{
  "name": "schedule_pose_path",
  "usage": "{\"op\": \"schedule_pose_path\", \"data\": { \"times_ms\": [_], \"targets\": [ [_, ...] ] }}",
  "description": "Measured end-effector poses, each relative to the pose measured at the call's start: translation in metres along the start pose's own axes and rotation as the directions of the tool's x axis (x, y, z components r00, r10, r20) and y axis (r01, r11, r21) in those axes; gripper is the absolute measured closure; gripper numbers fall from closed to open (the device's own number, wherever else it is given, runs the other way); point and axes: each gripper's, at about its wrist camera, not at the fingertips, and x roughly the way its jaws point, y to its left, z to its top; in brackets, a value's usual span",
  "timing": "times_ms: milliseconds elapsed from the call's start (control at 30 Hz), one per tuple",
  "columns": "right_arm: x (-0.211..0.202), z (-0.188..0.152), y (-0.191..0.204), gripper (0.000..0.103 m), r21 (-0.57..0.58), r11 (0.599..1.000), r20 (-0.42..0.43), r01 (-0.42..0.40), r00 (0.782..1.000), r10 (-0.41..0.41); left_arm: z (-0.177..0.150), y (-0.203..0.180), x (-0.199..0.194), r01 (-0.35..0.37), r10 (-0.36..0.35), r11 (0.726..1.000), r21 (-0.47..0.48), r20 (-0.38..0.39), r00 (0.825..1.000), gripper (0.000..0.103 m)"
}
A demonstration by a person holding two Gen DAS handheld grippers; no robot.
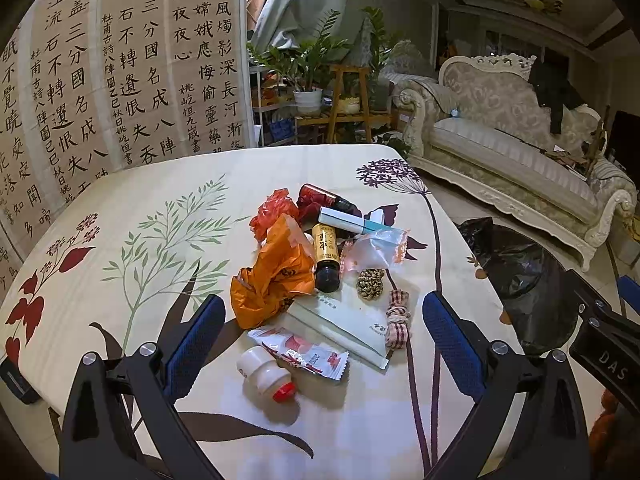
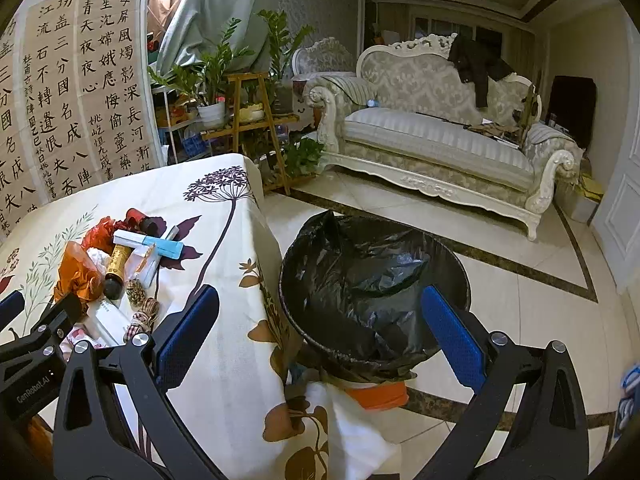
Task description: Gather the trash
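Left wrist view: the worktop (image 1: 120,240), under a floral cloth, fills the middle of the frame, with the trash heaped at centre. Largest to smallest there: an orange bag (image 1: 272,276), a pale packet (image 1: 344,324), a red-and-white wrapper (image 1: 304,354), a white box (image 1: 352,222), a clear wrapper (image 1: 378,248), a gold-label bottle (image 1: 326,258), a red bottle (image 1: 320,196), a white bottle (image 1: 266,374) with red cap at lower centre, a checked ribbon (image 1: 398,318), a woven knot (image 1: 370,284). The left tool (image 1: 324,340) hangs above the pile, jaws spread fully wide, gripping nothing. The bin (image 1: 524,280), black-lined, sits at right beside the worktop.

Right wrist view: the bin (image 2: 372,292) takes the centre, on the tiled floor, touching the hanging cloth. The right tool (image 2: 320,332) hovers over it, spread fully wide and empty. The pile lies at left.
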Motion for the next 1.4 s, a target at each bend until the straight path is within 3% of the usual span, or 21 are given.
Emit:
{"op": "schedule_pose_path", "data": {
  "times_ms": [1400],
  "targets": [
    [0.0045, -0.0035, -0.0015, 0.004, 0.009, 1.000, -0.009, -0.001, 1.000, 0.001, -0.0028, 0.0002, 0.0035, 0.002, -0.002, 1.000, -0.001, -0.013, 1.000, 0.007]
  ]
}}
